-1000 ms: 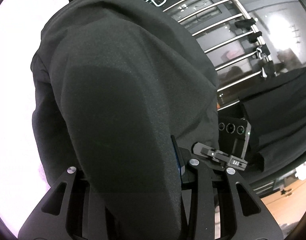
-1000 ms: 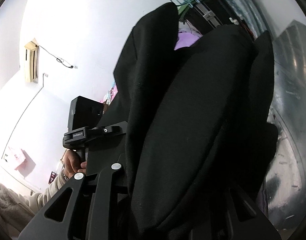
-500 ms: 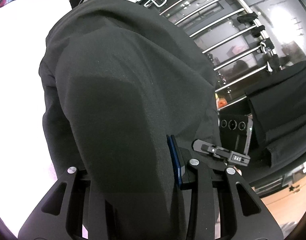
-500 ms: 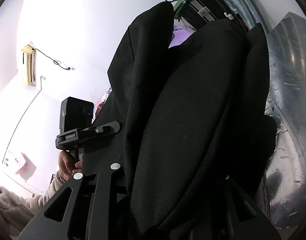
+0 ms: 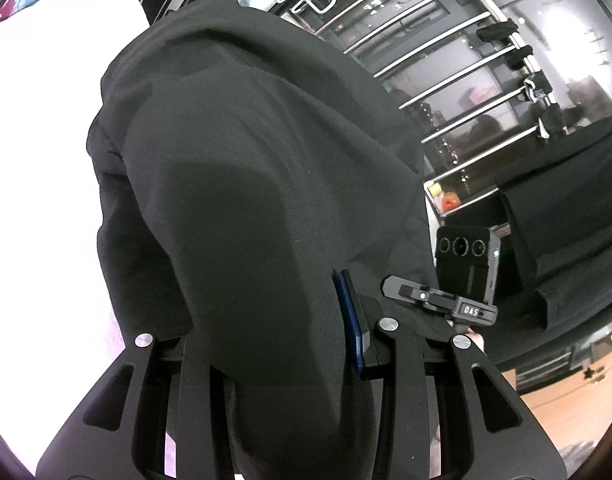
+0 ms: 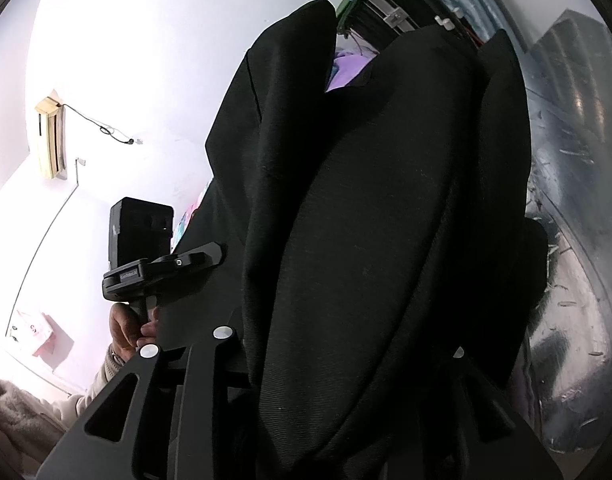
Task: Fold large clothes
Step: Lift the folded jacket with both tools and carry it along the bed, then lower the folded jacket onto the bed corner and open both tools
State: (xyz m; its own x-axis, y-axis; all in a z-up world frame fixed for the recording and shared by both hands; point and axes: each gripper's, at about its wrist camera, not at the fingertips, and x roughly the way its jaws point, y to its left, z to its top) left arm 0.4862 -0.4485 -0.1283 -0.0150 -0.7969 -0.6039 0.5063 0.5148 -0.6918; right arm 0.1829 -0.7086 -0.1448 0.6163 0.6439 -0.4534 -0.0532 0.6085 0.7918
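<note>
1. Black garment (image 5: 242, 184) hangs in the air between both tools; no counter or other carrying surface shows under it in either wrist view, so nothing says where it will be laid.
2. Left gripper (image 5: 266, 344): jaws at a narrow gap, clamped on a thick bunch of the cloth, which drapes forward over them and hides the tips.
3. Right gripper (image 6: 345, 360): cloth fills the space between the jaws in several stacked folds. Jaws have just been opening a little; the frames do not show whether the pads press on the fabric or have let go.
4. Step in hand, as judged: garment held up by two points, being lined up for a fold.
5. Background only: metal drying rack (image 5: 445, 40) behind the cloth; the person's hand (image 6: 128, 330) on the left tool's grip.
6. Next move calls for: confirming the right-side hold, spreading the two held points apart to take out the bunching, then lowering onto a flat surface.
</note>
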